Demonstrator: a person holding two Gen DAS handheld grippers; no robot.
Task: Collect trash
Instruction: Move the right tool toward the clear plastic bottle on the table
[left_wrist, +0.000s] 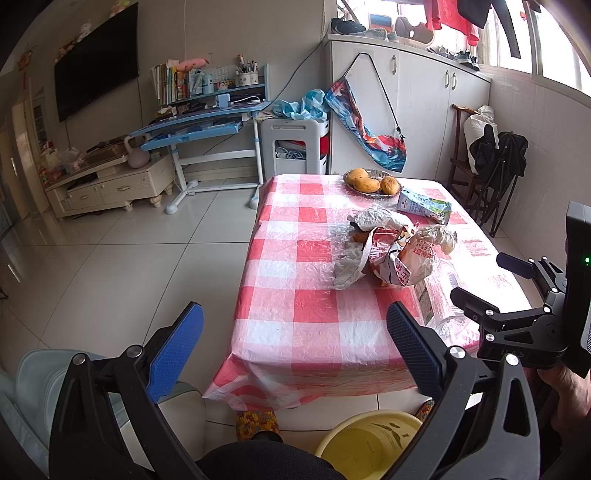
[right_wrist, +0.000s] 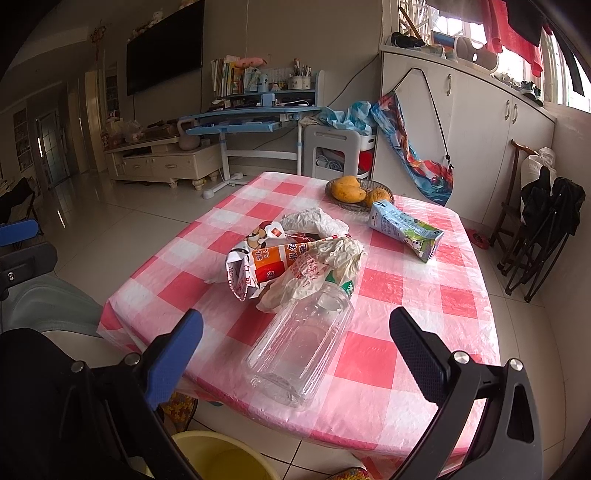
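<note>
— While the left wrist view looked along the table (left_wrist: 295, 332) from its near end, what did it give that the right one lacked?

— It caught the right gripper (left_wrist: 484, 280) from the side, black jaws spread apart and empty, hovering over the near right part of the checked cloth, with the hand (left_wrist: 565, 391) behind it. It also showed more of the yellow bucket (left_wrist: 369, 439) on the floor below the table edge.

— And the right wrist view?

— It had the clear plastic bottle (right_wrist: 299, 350) whole. From the left camera that bottle (left_wrist: 443, 306) was half hidden by the left gripper's finger and washed out by glare.

— Which way did it lie?

— On its side, long axis running from the near edge towards the table's middle, base nearest the camera, neck tucked under the crumpled wrappers (right_wrist: 295, 266).

— The milk carton (right_wrist: 406, 229)?

— Also lying flat, farther back to the right, just before the fruit dish (right_wrist: 354, 192), its long axis slanting across the table.

— And the left gripper (left_wrist: 295, 347)?

— Jaws wide, grasping nothing, held short of the table's near edge. The right gripper (right_wrist: 295, 350) framed the bottle without touching it.
</note>
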